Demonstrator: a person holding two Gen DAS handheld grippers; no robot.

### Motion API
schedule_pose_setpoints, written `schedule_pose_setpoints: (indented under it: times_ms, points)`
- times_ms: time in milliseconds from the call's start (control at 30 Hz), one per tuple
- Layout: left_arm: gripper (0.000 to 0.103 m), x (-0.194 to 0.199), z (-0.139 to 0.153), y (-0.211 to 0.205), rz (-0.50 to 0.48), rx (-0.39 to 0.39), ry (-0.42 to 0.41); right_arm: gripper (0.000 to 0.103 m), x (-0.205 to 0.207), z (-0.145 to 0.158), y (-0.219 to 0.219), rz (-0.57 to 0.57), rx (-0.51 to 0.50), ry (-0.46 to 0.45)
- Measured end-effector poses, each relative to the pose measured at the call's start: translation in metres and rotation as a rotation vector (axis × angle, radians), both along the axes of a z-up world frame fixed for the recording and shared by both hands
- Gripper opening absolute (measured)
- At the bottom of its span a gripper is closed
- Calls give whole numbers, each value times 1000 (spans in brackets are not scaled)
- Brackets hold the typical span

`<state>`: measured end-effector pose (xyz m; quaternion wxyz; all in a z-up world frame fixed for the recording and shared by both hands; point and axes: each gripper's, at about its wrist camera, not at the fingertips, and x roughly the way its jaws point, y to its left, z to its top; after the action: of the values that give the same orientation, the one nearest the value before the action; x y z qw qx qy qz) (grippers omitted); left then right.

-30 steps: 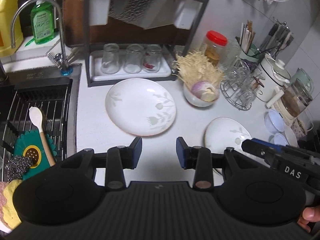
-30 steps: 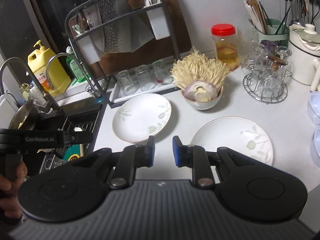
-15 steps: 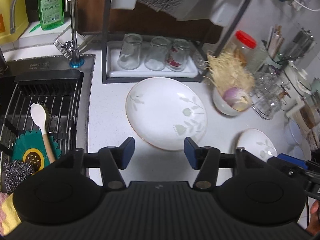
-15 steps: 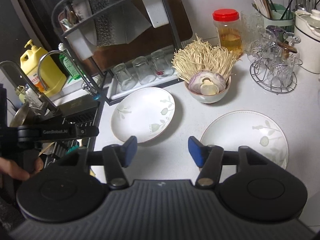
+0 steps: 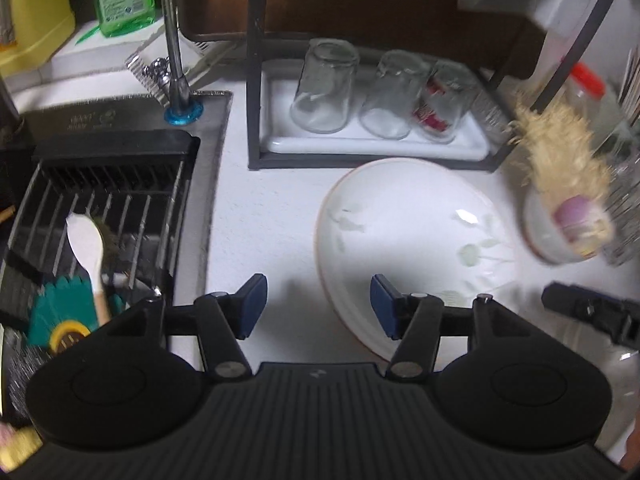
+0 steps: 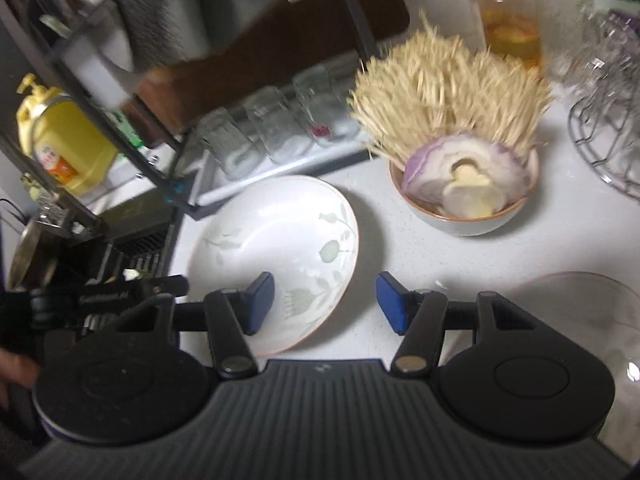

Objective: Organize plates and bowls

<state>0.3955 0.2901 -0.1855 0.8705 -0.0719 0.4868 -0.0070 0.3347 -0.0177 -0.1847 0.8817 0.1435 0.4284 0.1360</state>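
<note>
Plates sit flat on the white surface (image 5: 276, 220): the near plate (image 5: 412, 240) lies between both spread, empty grippers, left gripper (image 5: 318, 306) and right gripper (image 6: 325, 302). Its thin rim could slip. Farther off, the bowl (image 6: 472, 216) of mushrooms could be knocked over.

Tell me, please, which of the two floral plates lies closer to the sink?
The plate in front of the glass rack: it lies beside the sink, while the other plate lies further right, near the bowl.

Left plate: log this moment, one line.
left gripper open, empty | right gripper open, empty | plate on counter, ungrasped
</note>
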Motion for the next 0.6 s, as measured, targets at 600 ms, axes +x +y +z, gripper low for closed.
schedule_pose_setpoints:
  times_ms: [600]
  points:
    - [41,38,-35,-14,-36,-34,22,18,40,-51,18,21,-30,54]
